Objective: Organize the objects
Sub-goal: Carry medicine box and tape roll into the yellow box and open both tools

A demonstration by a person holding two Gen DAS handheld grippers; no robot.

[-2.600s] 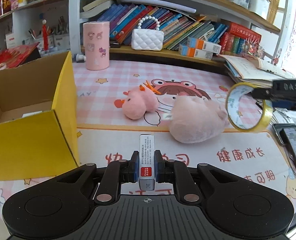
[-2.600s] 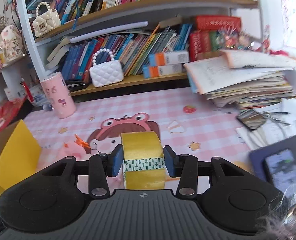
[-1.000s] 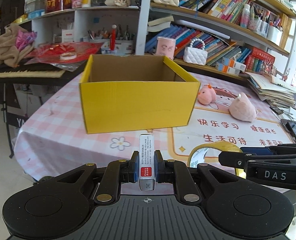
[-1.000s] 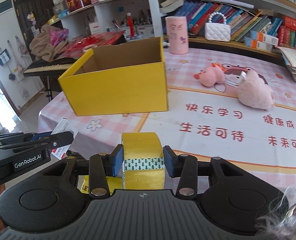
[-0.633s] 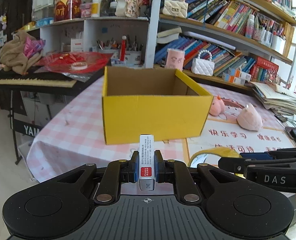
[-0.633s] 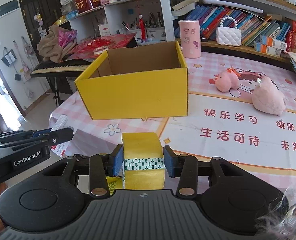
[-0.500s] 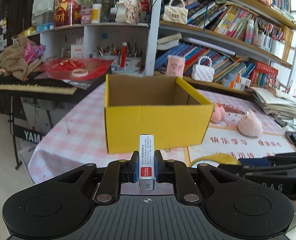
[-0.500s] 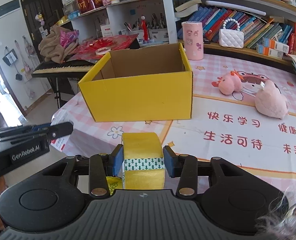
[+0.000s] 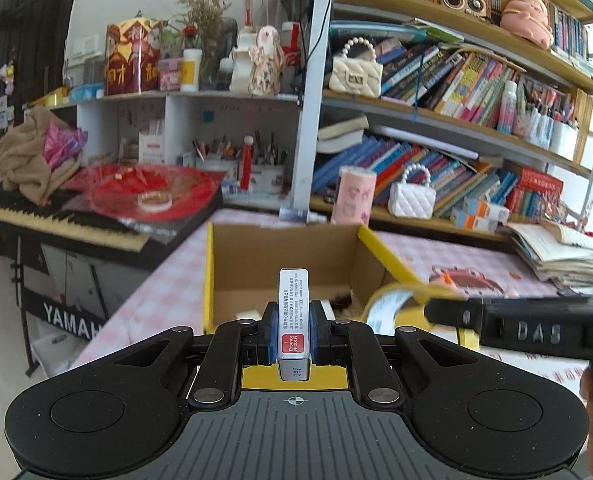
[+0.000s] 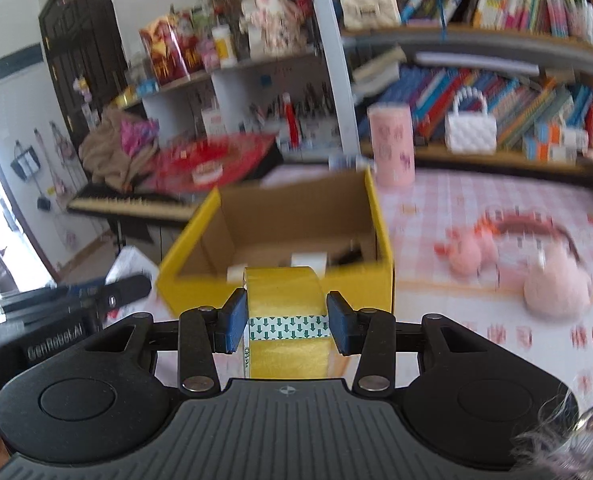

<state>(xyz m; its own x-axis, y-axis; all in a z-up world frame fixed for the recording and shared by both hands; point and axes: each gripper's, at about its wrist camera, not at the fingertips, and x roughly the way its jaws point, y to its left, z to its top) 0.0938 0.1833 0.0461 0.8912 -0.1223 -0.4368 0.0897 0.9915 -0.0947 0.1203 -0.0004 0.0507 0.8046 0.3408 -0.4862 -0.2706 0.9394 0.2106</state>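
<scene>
My left gripper is shut on a small white and blue box with a red label, held upright over the near wall of the open yellow cardboard box. My right gripper is shut on a roll of yellow tape, in front of the same yellow box. In the left wrist view the tape roll and right gripper sit at the box's right side. Some small items lie inside the box.
Two pink plush toys lie on the pink checked table right of the box. A pink cylinder and white purse stand by the bookshelf behind. A keyboard stands left of the table.
Both grippers have moved forward to the yellow box, which is now much closer. Each still holds its object.
</scene>
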